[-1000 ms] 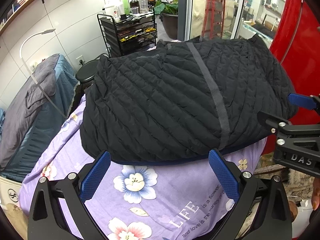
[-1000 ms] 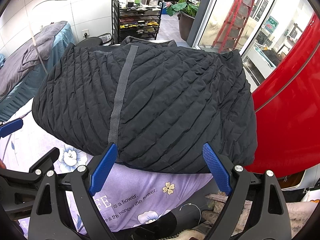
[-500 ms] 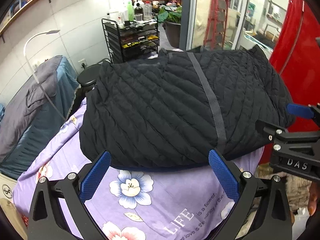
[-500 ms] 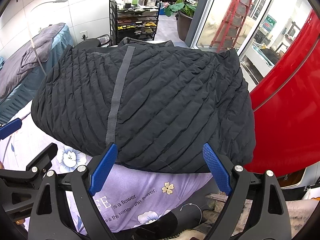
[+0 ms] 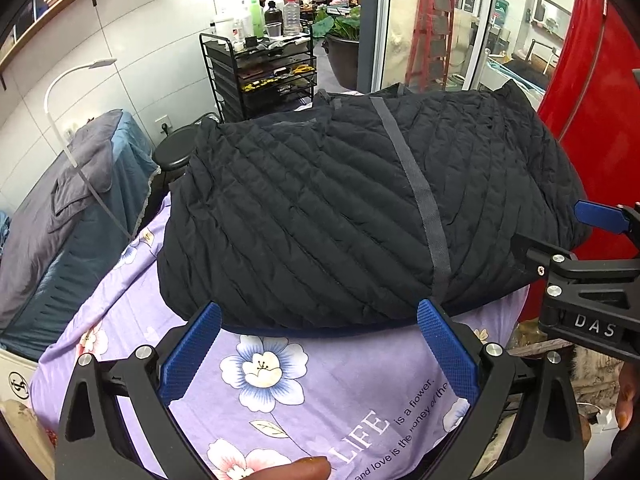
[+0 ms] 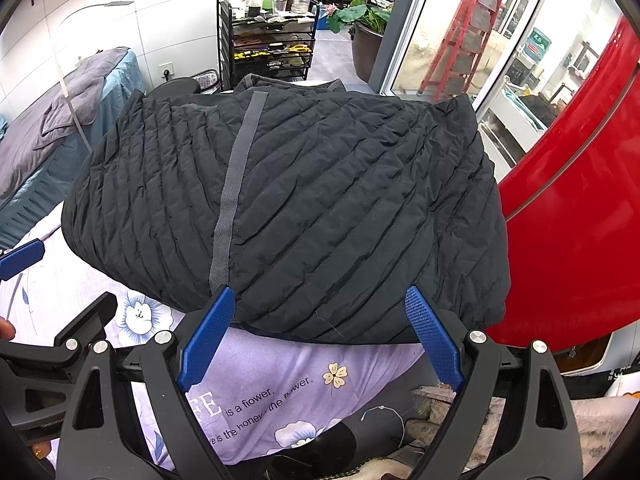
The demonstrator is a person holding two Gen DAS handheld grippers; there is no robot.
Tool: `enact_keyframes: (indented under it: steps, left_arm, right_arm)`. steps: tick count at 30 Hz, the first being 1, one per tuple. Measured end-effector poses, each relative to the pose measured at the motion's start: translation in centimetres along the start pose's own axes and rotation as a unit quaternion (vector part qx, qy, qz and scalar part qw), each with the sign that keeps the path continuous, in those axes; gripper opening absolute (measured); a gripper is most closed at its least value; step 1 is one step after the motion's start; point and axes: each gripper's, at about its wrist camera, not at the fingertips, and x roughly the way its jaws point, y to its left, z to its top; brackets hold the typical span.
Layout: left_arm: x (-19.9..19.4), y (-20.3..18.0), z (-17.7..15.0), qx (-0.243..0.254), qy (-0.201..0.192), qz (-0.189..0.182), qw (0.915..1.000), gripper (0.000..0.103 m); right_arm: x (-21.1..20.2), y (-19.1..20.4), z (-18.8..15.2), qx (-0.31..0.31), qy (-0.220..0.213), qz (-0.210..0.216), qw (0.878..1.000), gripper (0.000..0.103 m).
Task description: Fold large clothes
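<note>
Fingers (image 5: pixel 190 354) of the left gripper (image 5: pixel 320 352) stand spread wide, two blue ribbed pads with nothing between them, poised just short of the near hem of one black quilted jacket (image 5: pixel 340 208). Those of the right gripper (image 6: pixel 320 336) are equally wide apart and empty, their blue tips at the jacket's near edge, though whether they touch the cloth cannot be told.

One jacket is all there is to fold. It lies in a bulky folded mound on the table, which is covered by one purple floral sheet (image 5: pixel 280 392) with printed lettering. A single grey strip (image 5: pixel 420 200) runs from the far edge of the jacket to the near hem, ending close to the right-hand finger in the left wrist view and close to the left-hand finger in the right wrist view. Each gripper shows at the edge of the other's view, so they sit side by side along the near edge.

Behind the table stand one black wire cart (image 5: pixel 264 76) with several bottles on top, one black round stool (image 5: pixel 176 152), one white gooseneck lamp (image 5: pixel 72 88), one potted plant (image 6: pixel 360 16) and one red ladder (image 6: pixel 468 28). A red curved panel (image 6: pixel 580 208) fills the right side.
</note>
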Motion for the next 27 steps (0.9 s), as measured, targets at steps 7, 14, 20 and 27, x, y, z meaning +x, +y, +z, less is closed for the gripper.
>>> enact_keyframes:
  steps: [7,14,20,27]
  left_arm:
    - [-0.10,-0.06,-0.05,0.000,0.001,0.001,1.0000,0.097]
    - [-0.04,-0.13,-0.03,-0.001,0.003,0.003,1.0000,0.097]
    - [-0.02,-0.18,-0.07,-0.001,0.003,0.002,1.0000,0.097]
    - [-0.18,-0.03,-0.08,-0.014,-0.007,-0.016,0.9998,0.097]
  right_arm:
    - [-0.01,-0.01,-0.05,0.001,0.000,0.001,1.000,0.086]
    - [0.03,0.00,-0.08,-0.001,0.001,0.001,1.000,0.086]
    - [0.02,0.03,-0.10,0.000,0.000,0.001,1.000,0.086]
    - [0.04,0.01,-0.10,0.000,0.001,0.001,1.000,0.086]
